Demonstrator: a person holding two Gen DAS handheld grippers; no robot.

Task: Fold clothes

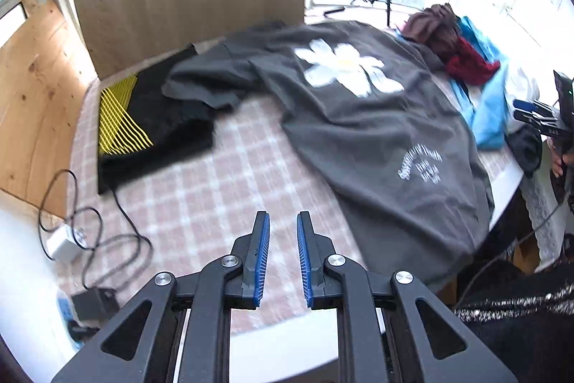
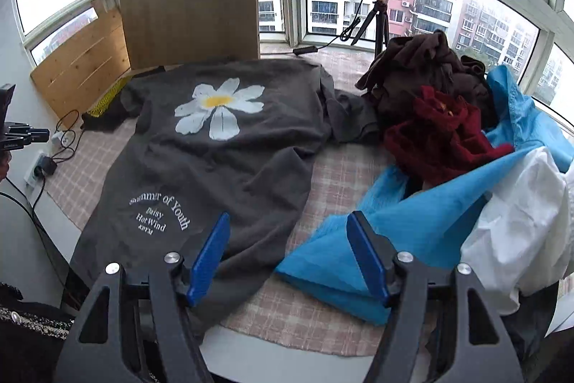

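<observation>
A dark grey T-shirt (image 1: 358, 131) (image 2: 222, 160) with a white daisy print lies spread face-up on the checked tablecloth (image 1: 215, 203), its hem hanging over the near edge. My left gripper (image 1: 283, 221) hovers above bare cloth to the left of the shirt, blue pads a little apart with nothing between them. My right gripper (image 2: 288, 221) hangs wide open over the shirt's lower right corner and a blue garment (image 2: 394, 225), gripping nothing. Each gripper shows at the edge of the other's view: the right gripper (image 1: 518, 110) and the left gripper (image 2: 39, 133).
A folded black garment with yellow stripes (image 1: 150, 128) lies at the back left. Brown, red (image 2: 437, 139), blue and white (image 2: 520, 232) clothes are heaped on the right. A ring light on a tripod (image 2: 384, 17) stands at the window. Cables and a charger (image 1: 64, 243) lie left.
</observation>
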